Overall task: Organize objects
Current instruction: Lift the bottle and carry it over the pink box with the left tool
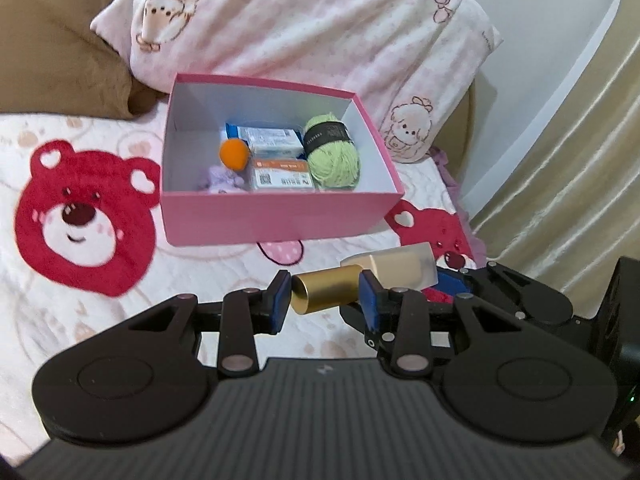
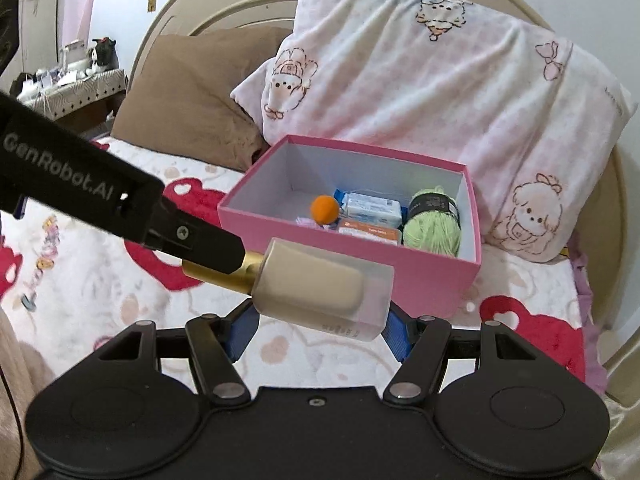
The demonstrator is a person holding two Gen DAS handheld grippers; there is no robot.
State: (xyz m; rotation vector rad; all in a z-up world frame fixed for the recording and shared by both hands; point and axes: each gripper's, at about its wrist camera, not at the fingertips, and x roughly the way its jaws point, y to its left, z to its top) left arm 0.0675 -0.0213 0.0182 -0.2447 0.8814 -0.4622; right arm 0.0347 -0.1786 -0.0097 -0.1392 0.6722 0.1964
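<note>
A frosted beige bottle with a gold cap is held by both grippers above the bed, in front of the pink box. My left gripper is shut on the gold cap. My right gripper is shut on the bottle's body. The open box holds a green yarn ball, an orange ball, small packets and a lilac item.
The box sits on a white bedspread with red bear prints. A pink-white cartoon pillow and a brown pillow lie behind it. A curtain hangs at the right. A cluttered side table stands far left.
</note>
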